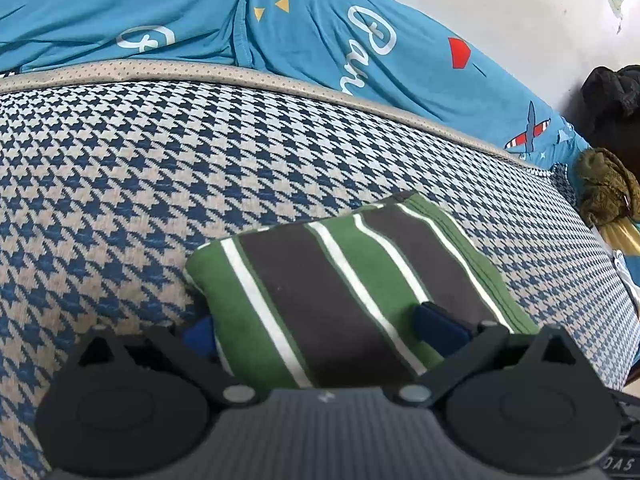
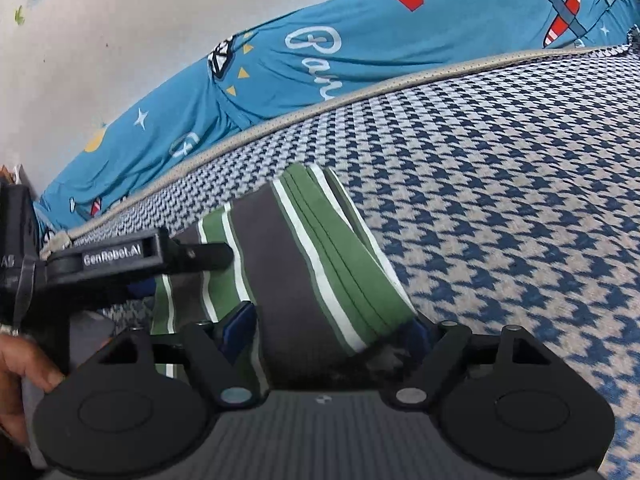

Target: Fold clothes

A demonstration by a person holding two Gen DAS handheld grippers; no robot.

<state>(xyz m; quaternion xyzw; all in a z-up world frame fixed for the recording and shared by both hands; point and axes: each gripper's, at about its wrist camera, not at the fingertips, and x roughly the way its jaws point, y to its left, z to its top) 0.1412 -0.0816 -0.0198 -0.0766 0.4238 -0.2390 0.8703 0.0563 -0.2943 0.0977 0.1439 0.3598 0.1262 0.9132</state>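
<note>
the striped garment [image 1: 352,292], green and dark grey with white lines, is lying as a compact folded bundle on the houndstooth mattress [image 1: 160,168], near its front edge and well short of the piped far edge where the blue printed sheet [image 1: 320,40] is showing.

the left hand-held gripper [image 1: 320,328] is straddling the bundle with its fingers spread wide, one blue pad at the left side and one resting on top toward the right; it is released, not pinching. the right hand-held gripper [image 2: 332,328] is likewise spread, its pads sitting either side of the near end of the cloth, where the layered hem is stacked. a hand [image 2: 20,372] is showing at the left edge of the right wrist view.

the scene is fitting either a last fold being pressed flat or a finished bundle being squared up. in both cases it is paying to keep the edges aligned, press evenly from both sides, and avoid dragging the top layer.

counting: one striped garment, two hand-held grippers, one mattress, one blue sheet, one hand in view.
</note>
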